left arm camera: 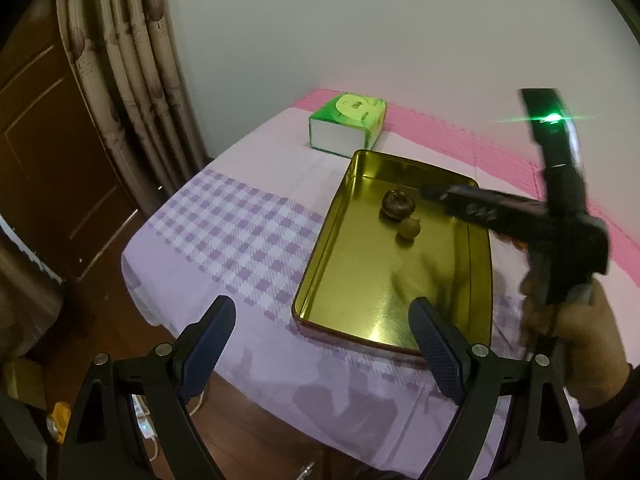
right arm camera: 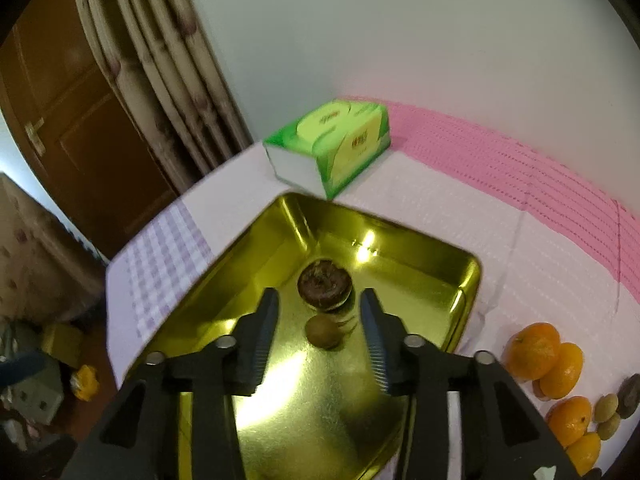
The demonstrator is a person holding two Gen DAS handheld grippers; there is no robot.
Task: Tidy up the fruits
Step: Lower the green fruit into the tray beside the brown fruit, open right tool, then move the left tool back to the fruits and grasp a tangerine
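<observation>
Left wrist view: left gripper (left arm camera: pixel 322 338) hovers with fingers wide apart, empty, over the near rim of the gold tray (left arm camera: pixel 316 264) on the counter (left arm camera: pixel 240 224). Counter edge close below.

Right wrist view: right gripper (right arm camera: pixel 320 330) has fingers parted around the small green fruit (right arm camera: pixel 323 331), not pressing; dark fruit (right arm camera: pixel 325 286) just beyond. Judgement: withdraw straight up. Oranges (right arm camera: pixel 540 360) wait right of the tray; tissue box (right arm camera: pixel 332 144) sits behind it.

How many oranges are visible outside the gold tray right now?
4, all on the cloth right of the tray: two touching at the back, one nearer, one at the frame edge. More may lie out of view.
</observation>
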